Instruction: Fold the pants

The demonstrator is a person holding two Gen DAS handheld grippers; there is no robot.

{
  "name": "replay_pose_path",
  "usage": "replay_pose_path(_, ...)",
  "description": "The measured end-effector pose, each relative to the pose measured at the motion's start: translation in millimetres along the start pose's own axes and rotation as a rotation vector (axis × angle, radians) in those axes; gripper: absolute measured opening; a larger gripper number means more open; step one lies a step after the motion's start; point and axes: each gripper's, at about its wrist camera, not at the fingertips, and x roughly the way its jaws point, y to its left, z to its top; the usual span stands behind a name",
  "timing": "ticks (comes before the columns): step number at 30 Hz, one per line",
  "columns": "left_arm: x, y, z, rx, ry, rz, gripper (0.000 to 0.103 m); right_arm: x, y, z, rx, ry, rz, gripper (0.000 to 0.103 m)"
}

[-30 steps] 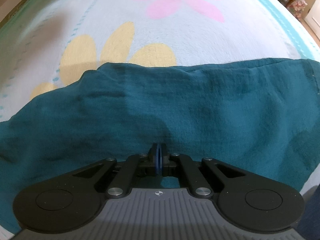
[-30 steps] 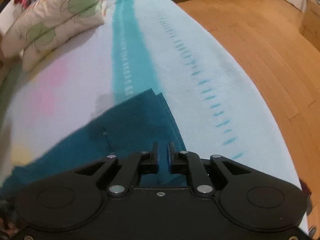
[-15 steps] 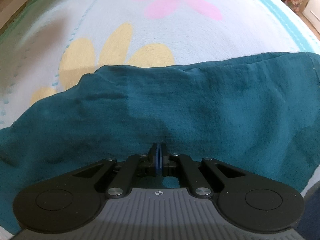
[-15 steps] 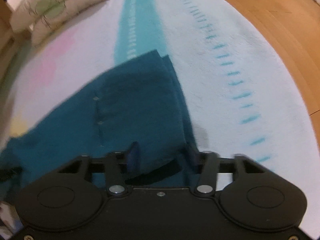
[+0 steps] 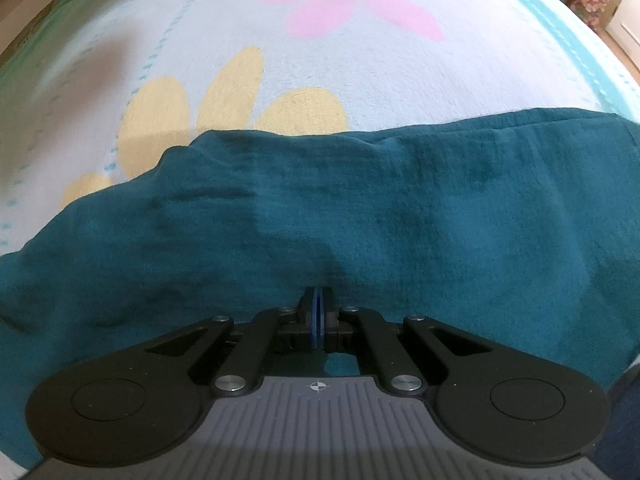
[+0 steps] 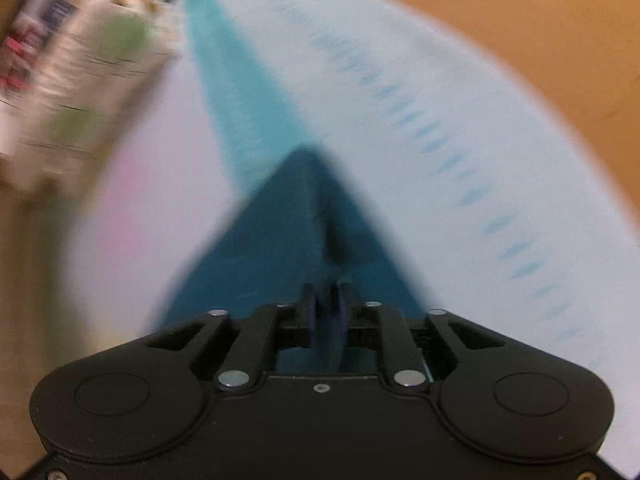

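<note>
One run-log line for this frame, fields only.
stage: folding | left gripper: shut on teal pants | right gripper: opening, pants fabric between fingers | surface: flowered bedspread

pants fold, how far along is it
Partly done, it seems. The teal pants lie on the flowered bedspread as one long band, apparently already folded lengthwise. In hand: the left tool is shut at their near edge, and the right tool has cloth between its opening jaws at a corner, though that view is blurred. Left: bringing the ends together crosswise.
</note>
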Motion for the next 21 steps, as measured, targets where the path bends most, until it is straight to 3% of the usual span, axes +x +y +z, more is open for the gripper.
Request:
replay_pose_path(3,0.1,1.6,-0.3,-0.004,0.001,-0.004,0.003,-0.5,-1.4,0.2,-0.014,-0.028,-0.051,0.034)
replay_pose_path(6,-0.1,1.7,-1.1,-0.011,0.004,-0.007,0.003,0.6,7.1,-0.1,-0.028,-0.035,0.014,0.034)
replay_pose_path(9,-0.6,3.2,-0.8,-0.021,0.005,-0.012,0.003,4.5,33.5,-0.2,-0.124,-0.056,0.074,0.034)
replay_pose_path(13,-1.0,5.2,-1.3,-0.034,0.005,-0.023,0.003,23.0,94.0,-9.0,-0.341,-0.03,0.128,0.038)
replay_pose_path(14,-0.3,5.3,-1.6,-0.037,0.006,-0.026,0.003,29.6,111.8,-13.2,-0.401,-0.018,0.14,0.045)
replay_pose_path(16,-0.6,7.5,-0.5,-0.049,0.005,-0.036,0.003,43.3,149.3,-23.8,-0.532,-0.01,0.161,0.05)
replay_pose_path(21,0.5,15.3,3.1,-0.091,-0.004,-0.054,0.003,73.9,238.5,-64.1,-0.881,0.011,0.203,0.05)
